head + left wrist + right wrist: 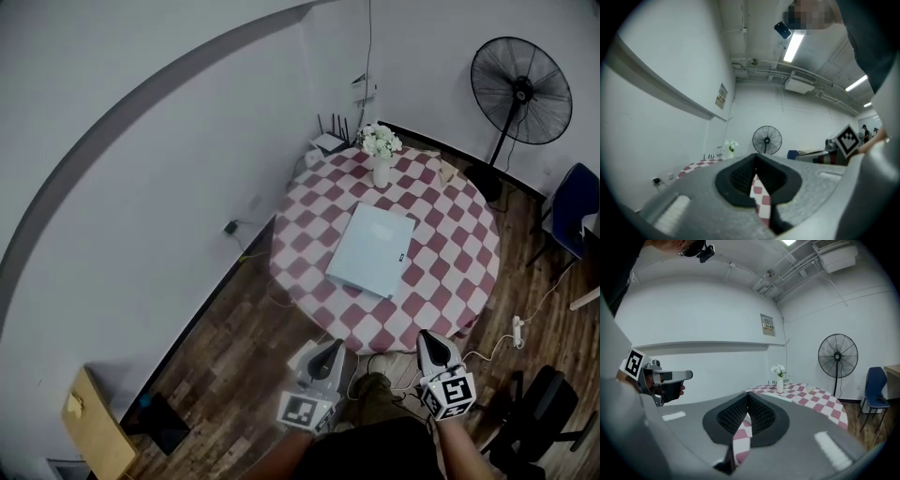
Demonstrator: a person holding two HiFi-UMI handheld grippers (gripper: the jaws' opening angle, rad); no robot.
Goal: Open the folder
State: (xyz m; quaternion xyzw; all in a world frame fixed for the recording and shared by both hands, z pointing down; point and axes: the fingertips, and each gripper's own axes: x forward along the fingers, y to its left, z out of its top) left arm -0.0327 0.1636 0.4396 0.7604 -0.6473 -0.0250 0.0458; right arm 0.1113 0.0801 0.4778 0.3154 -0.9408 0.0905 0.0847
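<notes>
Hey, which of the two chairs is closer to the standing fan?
The blue chair, at the head view's right edge, just beside the fan. The other one, a black office chair, stands further down the picture, past the white power strip.

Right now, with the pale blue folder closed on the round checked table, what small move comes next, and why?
The pale blue flat folder lies closed in the middle of the round red-and-white checked table, while the left gripper and right gripper hang short of its edge, jaws together, empty. So probably carry both forward over that edge first.
</notes>
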